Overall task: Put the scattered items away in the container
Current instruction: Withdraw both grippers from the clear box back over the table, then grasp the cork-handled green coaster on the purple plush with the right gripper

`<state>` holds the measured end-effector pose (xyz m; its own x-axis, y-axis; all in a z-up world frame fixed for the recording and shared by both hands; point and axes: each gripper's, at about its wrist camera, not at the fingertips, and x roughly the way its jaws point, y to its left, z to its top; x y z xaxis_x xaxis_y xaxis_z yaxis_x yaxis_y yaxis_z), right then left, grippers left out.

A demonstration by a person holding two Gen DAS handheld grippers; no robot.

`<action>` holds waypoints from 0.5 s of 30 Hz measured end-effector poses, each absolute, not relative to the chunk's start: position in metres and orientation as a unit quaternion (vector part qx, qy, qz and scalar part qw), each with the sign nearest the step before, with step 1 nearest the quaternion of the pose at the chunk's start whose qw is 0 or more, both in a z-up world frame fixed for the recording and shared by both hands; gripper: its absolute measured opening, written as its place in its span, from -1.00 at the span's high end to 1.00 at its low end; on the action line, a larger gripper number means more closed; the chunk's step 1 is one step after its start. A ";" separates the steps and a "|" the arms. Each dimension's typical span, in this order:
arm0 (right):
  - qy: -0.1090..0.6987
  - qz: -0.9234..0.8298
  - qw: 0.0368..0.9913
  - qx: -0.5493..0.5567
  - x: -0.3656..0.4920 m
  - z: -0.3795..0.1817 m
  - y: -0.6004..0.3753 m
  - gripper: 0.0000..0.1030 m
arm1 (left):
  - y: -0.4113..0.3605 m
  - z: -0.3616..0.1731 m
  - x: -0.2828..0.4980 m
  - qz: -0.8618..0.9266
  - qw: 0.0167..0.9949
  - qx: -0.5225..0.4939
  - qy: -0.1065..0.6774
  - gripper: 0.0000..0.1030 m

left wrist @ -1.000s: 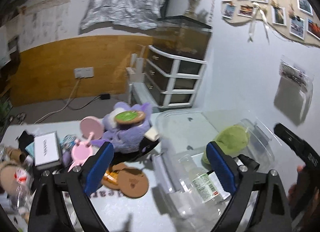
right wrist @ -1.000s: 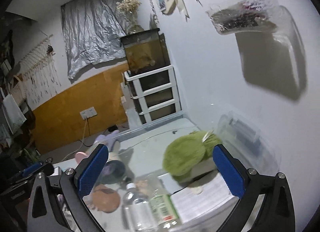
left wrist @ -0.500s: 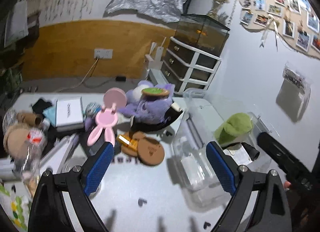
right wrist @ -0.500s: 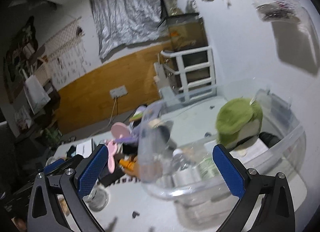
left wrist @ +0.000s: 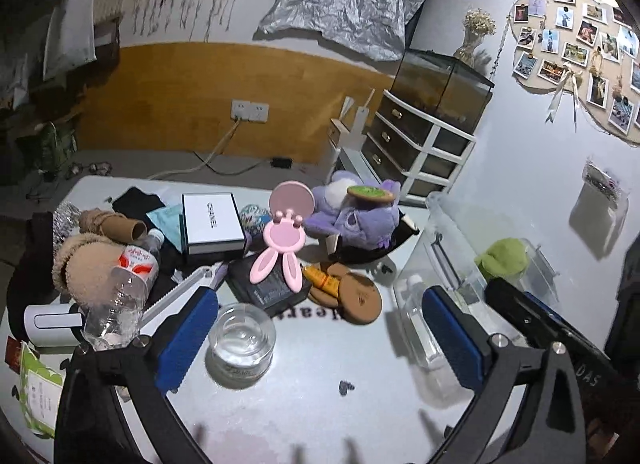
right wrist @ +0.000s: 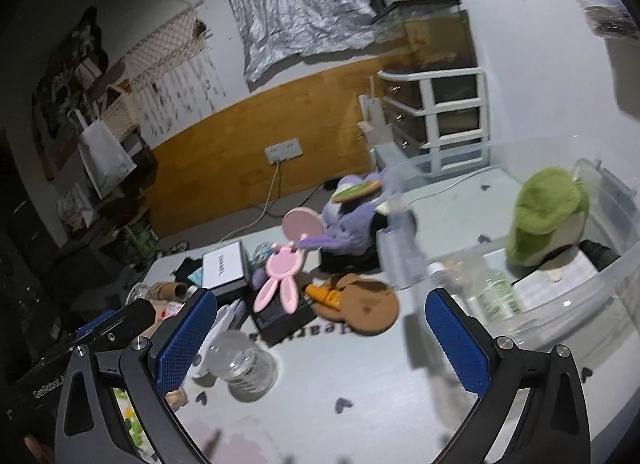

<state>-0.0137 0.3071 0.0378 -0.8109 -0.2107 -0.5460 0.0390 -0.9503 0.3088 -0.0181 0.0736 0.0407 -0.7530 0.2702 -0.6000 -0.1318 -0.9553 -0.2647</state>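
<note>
The left hand-held gripper (left wrist: pixel 320 328) hangs spread wide with nothing between its pads, its jaws having just been opening. The right hand-held gripper (right wrist: pixel 322 330) is likewise spread and empty. Just ahead of both, a short clear glass jar (left wrist: pixel 242 344) stands upright on the white surface (left wrist: pixel 320 404), mouth up, its axis vertical. It looks rigid, smooth, probably slippery and breakable, so a firm pinch across its round wall seems safest. To its right, well apart, the clear container (left wrist: pixel 448 240) already holds a green plush (left wrist: pixel 502 260) and a bottle (right wrist: pixel 496 292) lying on its side.
</note>
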 end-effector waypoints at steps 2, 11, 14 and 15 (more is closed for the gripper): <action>-0.145 -0.940 0.069 0.300 -0.014 0.037 0.299 -1.00 | 0.065 0.040 -0.017 0.930 0.108 -0.335 -0.104 -0.99; -0.145 -0.940 0.058 0.304 -0.028 0.033 0.270 -1.00 | 0.038 0.037 -0.027 0.939 0.088 -0.323 -0.081 -0.99; -0.130 -0.937 0.062 0.318 -0.037 0.029 0.259 -1.00 | 0.024 0.032 -0.036 0.937 0.068 -0.329 -0.095 -0.99; -0.124 -0.936 0.064 0.324 -0.040 0.027 0.256 -1.00 | 0.018 0.029 -0.039 0.935 0.060 -0.333 -0.102 -0.99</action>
